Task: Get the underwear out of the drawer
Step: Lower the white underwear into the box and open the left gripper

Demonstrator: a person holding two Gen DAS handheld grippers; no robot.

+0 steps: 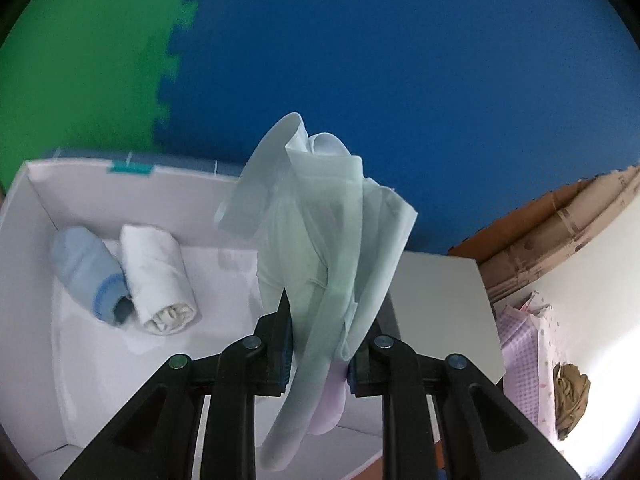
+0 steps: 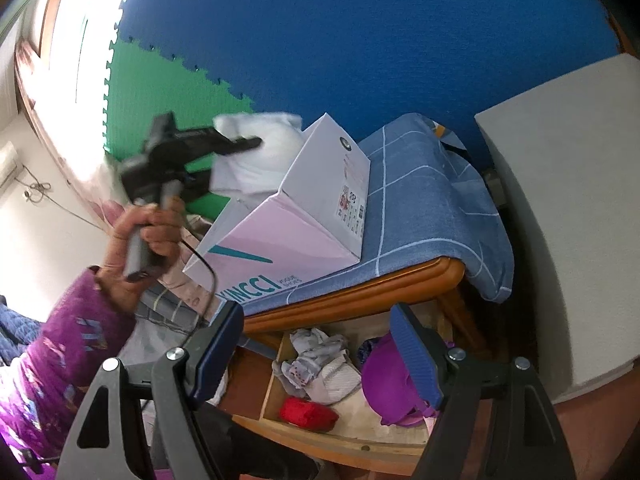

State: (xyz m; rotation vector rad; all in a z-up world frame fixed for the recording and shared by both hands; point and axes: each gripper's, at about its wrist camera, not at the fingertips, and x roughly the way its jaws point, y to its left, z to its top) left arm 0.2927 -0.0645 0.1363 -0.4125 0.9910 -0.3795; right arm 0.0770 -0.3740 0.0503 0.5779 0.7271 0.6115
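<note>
My left gripper (image 1: 326,300) is shut on pale mint-green underwear (image 1: 320,232), which hangs crumpled between the fingers above an open white box (image 1: 24,264). In the right wrist view the same gripper (image 2: 256,144) holds the pale cloth (image 2: 260,152) over the white and pink box (image 2: 304,216). My right gripper (image 2: 320,320) is open and empty above an open wooden drawer (image 2: 360,436) that holds grey-white underwear (image 2: 316,364), a purple garment (image 2: 384,380) and a red rolled piece (image 2: 308,412).
Inside the box lie a rolled blue garment (image 1: 88,276) and a rolled white one (image 1: 160,280). The box stands on a blue checked cloth (image 2: 424,208) over a wooden table. A grey-white block (image 2: 568,208) stands at right. Blue and green foam mats cover the wall.
</note>
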